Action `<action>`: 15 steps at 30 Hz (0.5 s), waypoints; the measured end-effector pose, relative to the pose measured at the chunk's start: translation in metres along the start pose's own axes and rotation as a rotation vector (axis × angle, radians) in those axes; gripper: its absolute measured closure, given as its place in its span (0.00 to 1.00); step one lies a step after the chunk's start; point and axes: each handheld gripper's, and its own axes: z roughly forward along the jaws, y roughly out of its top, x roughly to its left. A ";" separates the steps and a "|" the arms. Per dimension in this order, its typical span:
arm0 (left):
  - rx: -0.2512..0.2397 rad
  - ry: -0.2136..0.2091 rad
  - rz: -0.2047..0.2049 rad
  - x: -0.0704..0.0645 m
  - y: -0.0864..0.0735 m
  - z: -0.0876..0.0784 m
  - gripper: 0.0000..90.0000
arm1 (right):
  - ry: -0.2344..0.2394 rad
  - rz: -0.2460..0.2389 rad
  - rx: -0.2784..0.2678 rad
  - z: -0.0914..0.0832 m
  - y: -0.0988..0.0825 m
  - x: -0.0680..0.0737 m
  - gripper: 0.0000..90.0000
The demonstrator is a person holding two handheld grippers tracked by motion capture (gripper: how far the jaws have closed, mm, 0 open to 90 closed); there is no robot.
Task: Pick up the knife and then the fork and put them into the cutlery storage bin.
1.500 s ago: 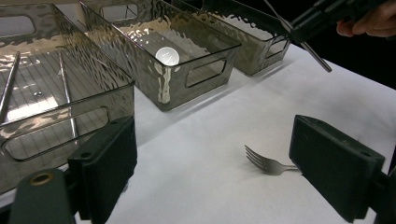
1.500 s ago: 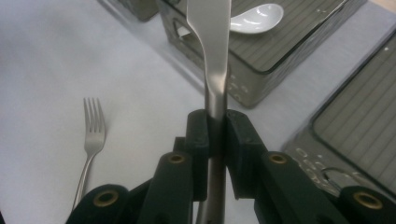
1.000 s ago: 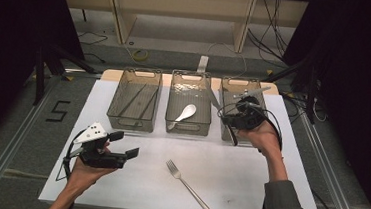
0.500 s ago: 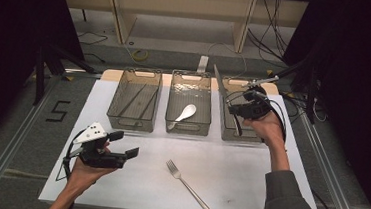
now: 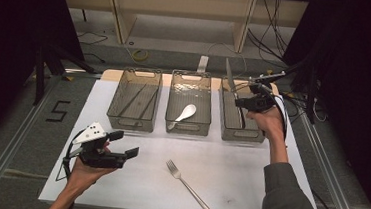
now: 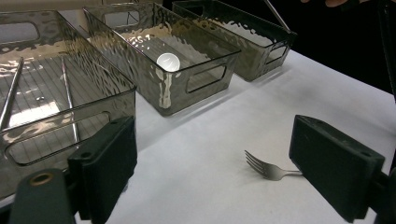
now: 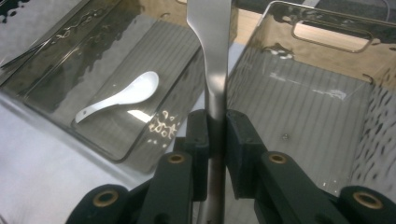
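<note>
My right gripper (image 5: 241,103) is shut on a metal table knife (image 5: 229,77) and holds it over the right-hand clear bin (image 5: 241,135). The blade rises past the jaws and the handle hangs down toward the bin. In the right gripper view, the knife (image 7: 212,51) stands clamped between the pads of the gripper (image 7: 216,123). My left gripper (image 5: 124,144) rests low at the front left of the table, open, with nothing between its jaws. In the left gripper view, a fork (image 6: 268,169) lies on the white sheet beyond the gripper (image 6: 215,154).
Three clear bins stand in a row at the back. The left bin (image 5: 131,124) holds thin metal rods (image 5: 139,98); the middle bin (image 5: 186,128) holds a white spoon (image 5: 185,114). The fork (image 5: 187,185) lies near the front middle. Cables run behind the table.
My right gripper has carried the knife to the right and farther back over the right bin. The left gripper has stayed where it was.
</note>
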 end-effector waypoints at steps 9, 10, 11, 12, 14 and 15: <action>-0.001 -0.002 0.001 0.000 0.000 0.000 0.16 | -0.042 0.060 -0.021 0.010 0.002 -0.011 0.90; -0.002 -0.002 0.001 0.000 0.000 0.000 0.16 | -0.047 0.066 -0.023 0.011 0.002 -0.012 0.90; -0.004 -0.004 0.000 0.000 0.000 0.000 0.16 | -0.050 0.071 -0.025 0.012 0.001 -0.013 0.90; -0.004 -0.004 0.000 0.000 0.000 0.000 0.16 | -0.053 0.077 -0.023 0.013 0.001 -0.014 0.90; -0.004 -0.004 0.001 0.000 0.000 0.000 0.16 | -0.061 0.086 -0.021 0.015 0.001 -0.016 0.90; -0.006 -0.004 0.002 -0.001 0.000 0.000 0.16 | -0.065 0.091 -0.020 0.017 0.001 -0.016 0.90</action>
